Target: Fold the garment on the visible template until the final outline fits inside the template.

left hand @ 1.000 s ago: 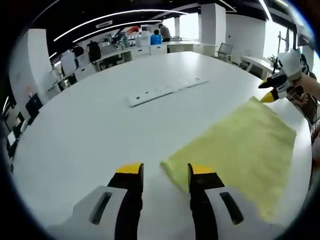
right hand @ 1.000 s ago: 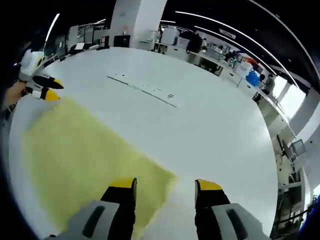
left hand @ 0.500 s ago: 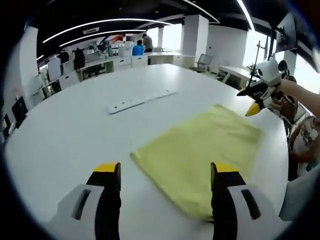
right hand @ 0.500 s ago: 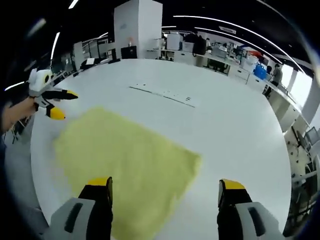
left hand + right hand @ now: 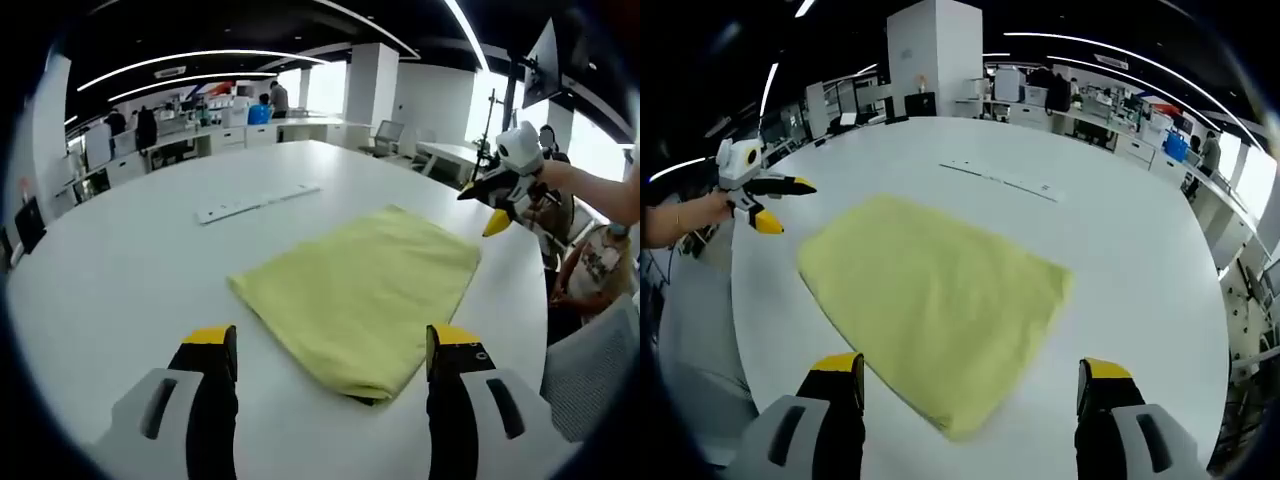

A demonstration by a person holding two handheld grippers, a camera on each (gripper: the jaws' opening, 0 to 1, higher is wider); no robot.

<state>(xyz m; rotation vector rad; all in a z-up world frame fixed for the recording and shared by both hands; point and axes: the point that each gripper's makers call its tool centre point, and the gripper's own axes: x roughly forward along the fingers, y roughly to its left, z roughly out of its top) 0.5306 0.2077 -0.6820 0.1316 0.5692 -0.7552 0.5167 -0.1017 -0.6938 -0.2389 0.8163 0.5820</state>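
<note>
Both grippers, left (image 5: 329, 345) and right (image 5: 971, 378), are hovering wide open, holding nothing. The folded yellow garment (image 5: 362, 283) is lying flat just ahead between them, equally near both.

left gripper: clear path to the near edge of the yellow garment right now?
Probably yes. The left gripper is open, and the yellow garment lies flat on the white table just ahead of its jaws, with nothing between them.

Open-plan office. Large round white bench (image 5: 120, 270) in foreground; rows of desks w/ monitors (image 5: 1080, 105) and seated/standing people behind; white structural columns (image 5: 368, 85); long linear ceiling lights (image 5: 180, 60); office chairs (image 5: 385, 135); bright windows (image 5: 325, 88) at far wall.
</note>
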